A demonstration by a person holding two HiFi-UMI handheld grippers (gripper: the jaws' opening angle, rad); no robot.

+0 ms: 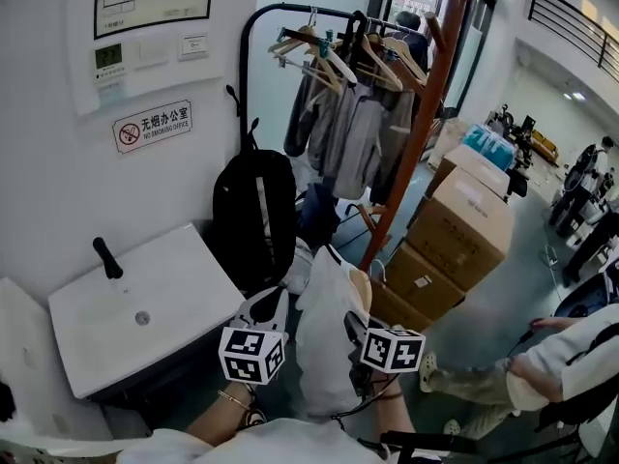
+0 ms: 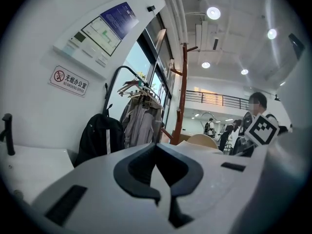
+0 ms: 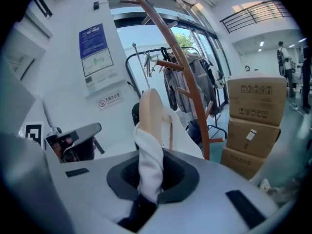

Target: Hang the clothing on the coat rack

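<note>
White garment [image 1: 324,341] on its hanger, held low at 6 o'clock in the head view; not yet on the coat rack [image 1: 418,133]
Step judged: carry and approach. Right gripper [image 3: 148,189] is clamped on a fold of the white cloth, with the wooden hanger [image 3: 151,111] rising at 12 o'clock from its jaws. Left gripper [image 2: 158,179] has its jaws drawn together with nothing seen between them; it sits at 9 o'clock of the garment. The brown rack pole stands at 1 o'clock from the garment, well apart, with cardboard boxes [image 1: 469,216] at 4 o'clock of the pole and a black clothes rail [image 1: 290,10] at 10 o'clock. Next move likely calls for closing in, raising the hanger to a free peg, and keeping the hem clear of the boxes
</note>
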